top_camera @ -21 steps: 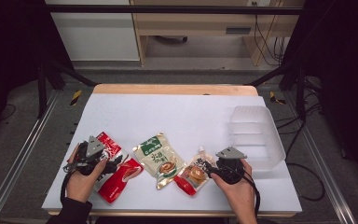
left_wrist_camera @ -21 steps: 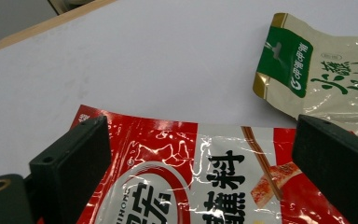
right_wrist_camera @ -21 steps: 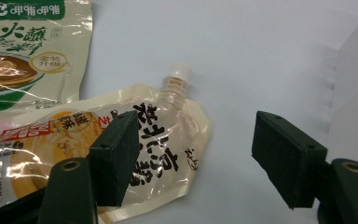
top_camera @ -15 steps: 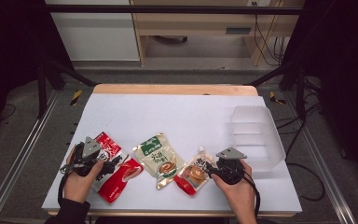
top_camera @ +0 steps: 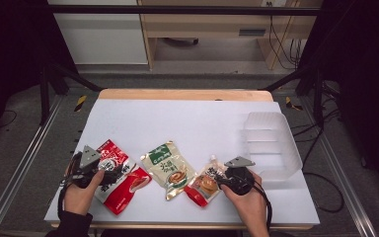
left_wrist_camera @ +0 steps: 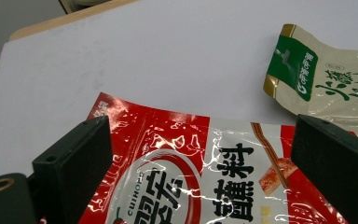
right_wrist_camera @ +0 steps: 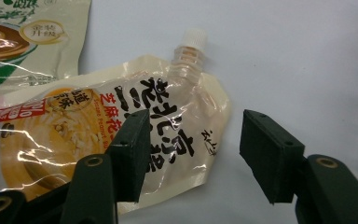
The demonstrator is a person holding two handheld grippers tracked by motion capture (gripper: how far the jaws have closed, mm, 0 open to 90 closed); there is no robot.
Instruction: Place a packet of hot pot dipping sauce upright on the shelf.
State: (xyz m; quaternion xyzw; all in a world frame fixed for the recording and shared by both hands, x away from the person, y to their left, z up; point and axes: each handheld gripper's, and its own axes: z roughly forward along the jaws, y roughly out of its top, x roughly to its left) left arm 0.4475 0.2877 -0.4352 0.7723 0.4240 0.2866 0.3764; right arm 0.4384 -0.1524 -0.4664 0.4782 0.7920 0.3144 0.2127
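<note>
Roughly along the near edge of the white table [top_camera: 192, 123] lie three pouches in a row: a red sauce pouch [top_camera: 121, 177] at the left, a green-topped beige pouch [top_camera: 170, 168] in the middle, and a spouted pouch [top_camera: 205, 182] at the right. The red one's lower corner comes close to the table's near edge; the spouted one sits a little farther in. One clear plastic bin [top_camera: 271, 143] stands at the right edge of the table, beyond the right hand [top_camera: 244, 202], apart from all three pouches.

All the far half of the table is bare white surface, from the wooden strip at the back down to the pouches, and the left margin beside the red pouch is bare too. Narrow gaps part the pouches; the middle pouch and the spouted one nearly touch at their lower ends.

There are two tools, one in each hand. The left tool [top_camera: 96, 170] rests over the left part of the red sauce pouch, jaws spread wide apart; in the left gripper view the pouch [left_wrist_camera: 196, 172] lies flat between and beneath them, with neither jaw pressing on it. The right tool [top_camera: 224, 180] is at the right end of the spouted pouch, jaws parted; in the right gripper view one jaw stands over the pouch [right_wrist_camera: 135, 135] near its printed edge and the other over bare table, with the capped spout [right_wrist_camera: 191, 44] pointing away beyond them. Nothing is clamped.
</note>
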